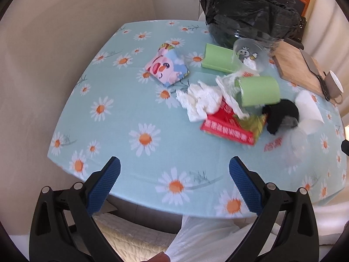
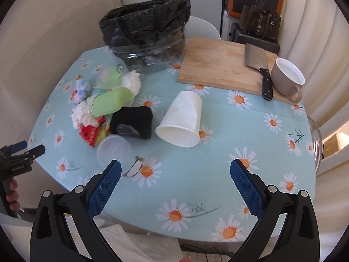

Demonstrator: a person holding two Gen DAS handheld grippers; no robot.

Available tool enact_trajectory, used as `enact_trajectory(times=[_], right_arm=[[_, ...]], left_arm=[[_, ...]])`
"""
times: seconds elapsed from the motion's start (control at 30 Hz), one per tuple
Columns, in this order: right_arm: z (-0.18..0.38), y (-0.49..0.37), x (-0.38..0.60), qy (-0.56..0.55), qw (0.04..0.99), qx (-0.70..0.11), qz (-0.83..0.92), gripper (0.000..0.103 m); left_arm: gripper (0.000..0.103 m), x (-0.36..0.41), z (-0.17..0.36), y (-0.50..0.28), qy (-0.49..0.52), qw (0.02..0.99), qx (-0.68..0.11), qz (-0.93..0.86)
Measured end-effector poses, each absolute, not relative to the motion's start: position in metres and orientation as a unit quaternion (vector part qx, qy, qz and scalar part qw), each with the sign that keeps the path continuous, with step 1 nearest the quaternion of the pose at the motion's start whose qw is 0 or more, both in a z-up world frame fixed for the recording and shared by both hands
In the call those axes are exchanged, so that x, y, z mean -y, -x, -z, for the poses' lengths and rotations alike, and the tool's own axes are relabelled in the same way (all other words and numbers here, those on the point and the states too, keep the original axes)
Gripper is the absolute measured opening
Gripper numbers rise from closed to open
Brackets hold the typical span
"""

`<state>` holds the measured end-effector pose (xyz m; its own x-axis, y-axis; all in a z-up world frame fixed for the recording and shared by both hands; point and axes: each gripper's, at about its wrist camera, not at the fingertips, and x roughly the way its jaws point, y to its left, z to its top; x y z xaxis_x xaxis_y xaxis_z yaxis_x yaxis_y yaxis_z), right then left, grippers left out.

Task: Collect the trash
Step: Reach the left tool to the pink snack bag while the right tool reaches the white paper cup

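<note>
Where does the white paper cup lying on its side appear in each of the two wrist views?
Left wrist view: white paper cup at the right edge, just right of the black cloth.
Right wrist view: white paper cup near the centre, again right of the black cloth.
Shared landmark: wooden cutting board.

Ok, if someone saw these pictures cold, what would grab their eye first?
Probably the litter heap on the daisy tablecloth: tissues, green cups, a red wrapper and a black cloth piled left of centre, with a white paper cup tipped over beside it. Behind stands the black-bagged bin, and at the right a cleaver lies on a cutting board by a mug.
</note>
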<state>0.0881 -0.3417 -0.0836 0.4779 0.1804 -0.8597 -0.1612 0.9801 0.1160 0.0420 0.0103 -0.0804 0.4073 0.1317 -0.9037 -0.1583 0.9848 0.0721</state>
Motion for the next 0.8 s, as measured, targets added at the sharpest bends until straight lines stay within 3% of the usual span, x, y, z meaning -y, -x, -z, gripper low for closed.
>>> enact_trajectory(times=[0.8], right_arm=[[0.151,-0.198,0.324,-0.045,0.801,-0.597,-0.02,0.095]], left_arm=[[0.098,-0.062,0.135,-0.187,0.01,0.797,-0.601,-0.061]])
